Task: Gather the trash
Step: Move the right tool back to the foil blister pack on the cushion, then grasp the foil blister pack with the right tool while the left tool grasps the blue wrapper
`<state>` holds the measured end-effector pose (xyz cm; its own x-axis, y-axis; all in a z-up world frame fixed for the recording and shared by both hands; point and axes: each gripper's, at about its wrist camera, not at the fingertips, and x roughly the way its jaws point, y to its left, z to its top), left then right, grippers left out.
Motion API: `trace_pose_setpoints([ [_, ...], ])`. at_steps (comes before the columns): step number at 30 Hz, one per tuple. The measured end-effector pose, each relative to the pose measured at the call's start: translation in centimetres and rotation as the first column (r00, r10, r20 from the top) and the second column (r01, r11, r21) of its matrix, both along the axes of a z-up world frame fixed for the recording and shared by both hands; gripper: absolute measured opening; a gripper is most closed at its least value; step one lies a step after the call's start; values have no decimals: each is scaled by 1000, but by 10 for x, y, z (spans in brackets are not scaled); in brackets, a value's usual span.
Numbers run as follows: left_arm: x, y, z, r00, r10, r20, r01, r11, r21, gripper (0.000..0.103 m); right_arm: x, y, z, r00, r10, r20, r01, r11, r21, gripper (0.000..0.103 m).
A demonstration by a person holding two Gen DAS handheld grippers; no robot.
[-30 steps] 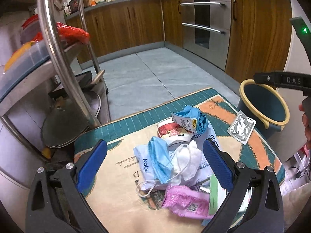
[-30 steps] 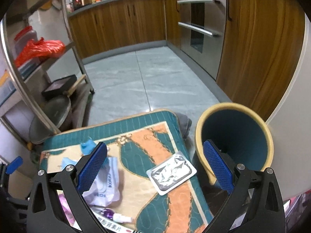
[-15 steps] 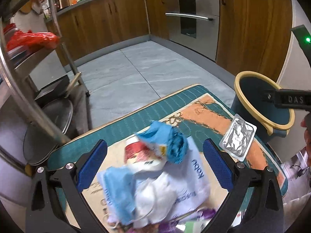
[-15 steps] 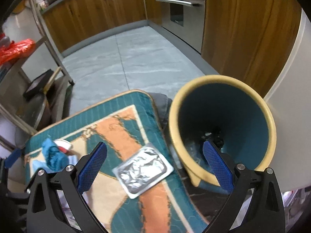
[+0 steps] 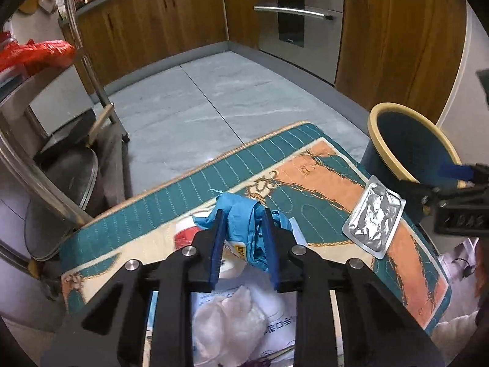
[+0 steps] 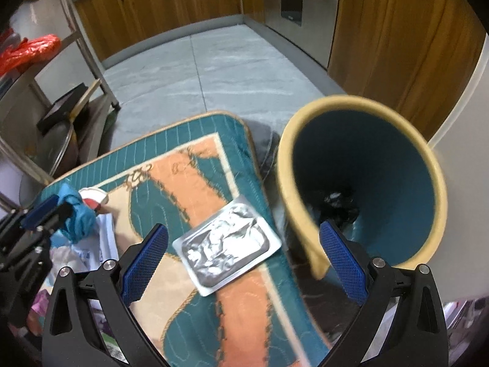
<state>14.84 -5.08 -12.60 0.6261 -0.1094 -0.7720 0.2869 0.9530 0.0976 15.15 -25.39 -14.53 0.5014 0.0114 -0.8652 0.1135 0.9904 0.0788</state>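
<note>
On the mat (image 5: pixel 321 165), twelve o'clock of my left gripper (image 5: pixel 244 238): blue glove (image 5: pixel 244 214), fingers now closing onto it, wide a moment ago. Right gripper (image 6: pixel 244 257) apart over foil pack (image 6: pixel 226 247); bin (image 6: pixel 360 183) at two o'clock. Glove ready for lifting.

Two black plastic two-finger grippers are seen, the left gripper (image 5: pixel 244 244) and the right gripper (image 6: pixel 244 263), each fitted with blue textured pads (image 6: pixel 143 263) and silver screws (image 5: pixel 133 265).

i'm seeing crinkled, shiny foil on the blister pack (image 6: pixel 225 243) and quilted matt cloth on the mat (image 6: pixel 195 153). the cabinets (image 5: pixel 152 27) are showing glossy wood, the oven handles (image 5: pixel 293 12) brushed metal.
</note>
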Motion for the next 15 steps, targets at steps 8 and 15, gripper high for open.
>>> trace_pose_setpoints([
  [8,-10,24,20,998,36,51,-34,999,-40,23,-2,20,-19,996,-79,-52,84,992,92,98],
  [15,-17,38,28,996,47,76,-44,998,-47,23,11,34,-45,974,-202,-107,213,972,101,98],
])
